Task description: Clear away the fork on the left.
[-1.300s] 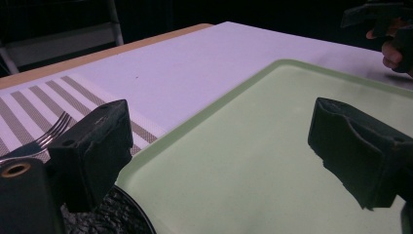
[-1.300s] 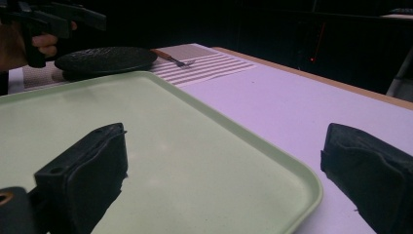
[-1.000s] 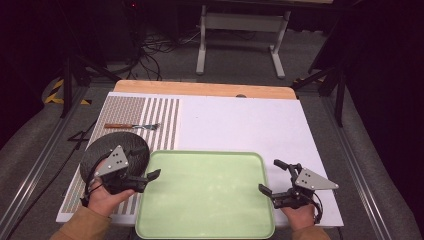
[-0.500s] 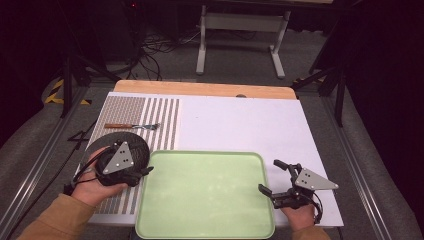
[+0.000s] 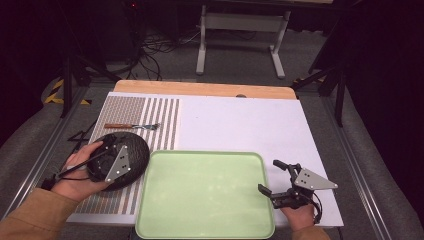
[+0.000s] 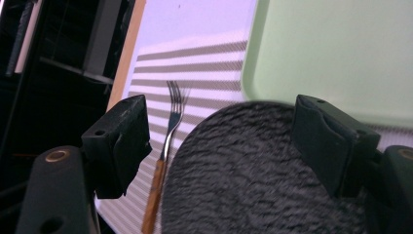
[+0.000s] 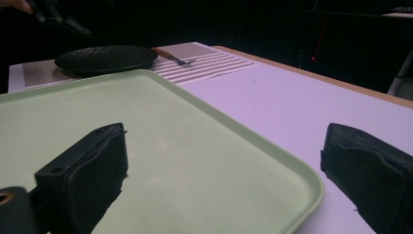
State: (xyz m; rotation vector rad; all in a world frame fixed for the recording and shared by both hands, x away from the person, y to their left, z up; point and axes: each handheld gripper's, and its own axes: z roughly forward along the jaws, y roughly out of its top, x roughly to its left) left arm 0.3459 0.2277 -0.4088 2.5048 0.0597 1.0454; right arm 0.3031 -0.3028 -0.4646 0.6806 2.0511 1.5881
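— What does the plate look like?
— Your black plate (image 5: pixel 131 150) is round and rough-textured, lying on the striped mat (image 5: pixel 159 116) left of the green tray (image 5: pixel 205 195).
— And my tongs?
— Left tongs (image 6: pixel 214 141) gape above it, hiding part; right tongs (image 5: pixel 274 176) released over the tray's corner. The fork (image 5: pixel 131 126) lies beyond.

I am seeing the tray (image 5: pixel 205 200) lying at the table's (image 5: pixel 240 120) near edge, the plate (image 5: pixel 131 150) just beside its left rim, and the fork (image 5: pixel 131 126) lying behind the plate. My left gripper (image 5: pixel 102 159) is hanging over the plate; my right gripper (image 5: pixel 277 181) is sitting at the tray's right rim.
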